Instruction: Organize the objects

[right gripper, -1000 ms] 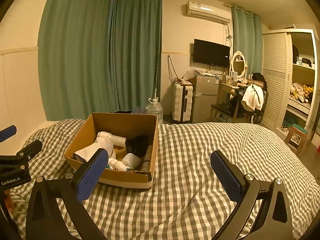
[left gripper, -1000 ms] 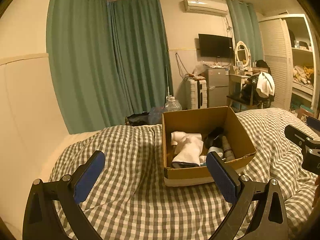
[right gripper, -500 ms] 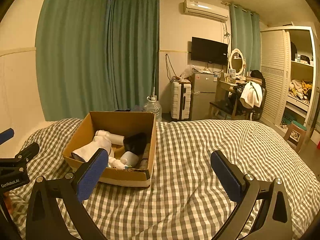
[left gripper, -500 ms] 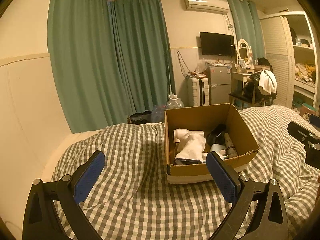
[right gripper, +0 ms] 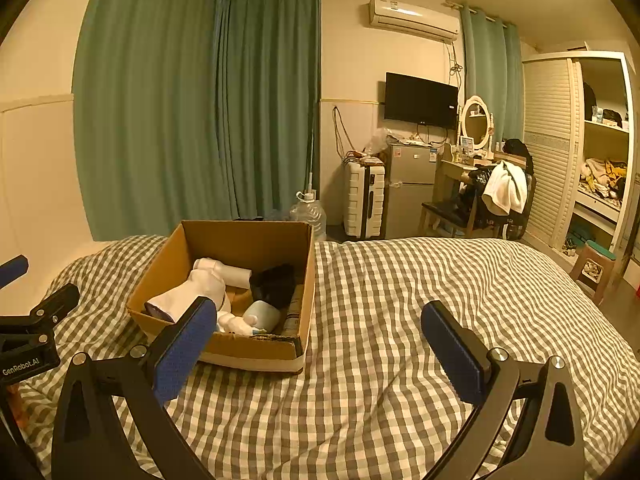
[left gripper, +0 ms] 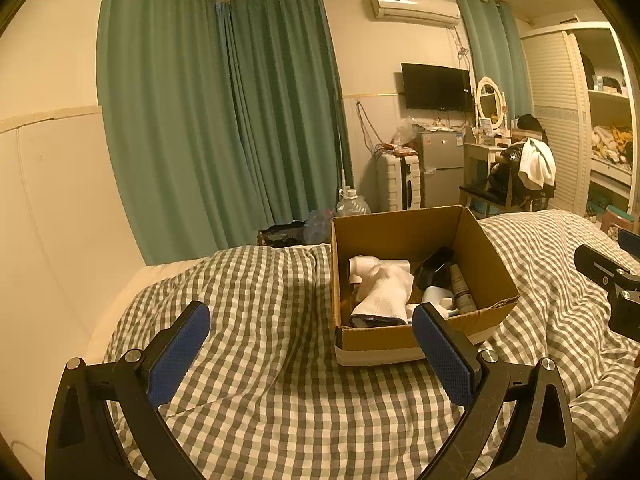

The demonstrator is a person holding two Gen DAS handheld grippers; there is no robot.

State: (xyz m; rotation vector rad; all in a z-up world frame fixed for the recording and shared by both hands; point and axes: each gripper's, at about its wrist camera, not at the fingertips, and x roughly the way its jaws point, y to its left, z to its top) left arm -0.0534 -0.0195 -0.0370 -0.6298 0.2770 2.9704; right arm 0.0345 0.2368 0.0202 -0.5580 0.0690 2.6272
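An open cardboard box (left gripper: 420, 280) with a pale taped base sits on the soft, wrinkled checked blanket (left gripper: 260, 340) of the bed. Inside lie a folded white waffle-weave cloth (left gripper: 386, 294), a white tube (right gripper: 222, 270) at the far side, a black rounded thing (right gripper: 274, 284), a pale blue bottle (right gripper: 262, 314) and a slim cylinder (left gripper: 462, 290). The left gripper (left gripper: 310, 350) hovers near the box's left front, the right gripper (right gripper: 316, 344) to its right; both have their blue, dimpled pads spread wide, holding nothing.
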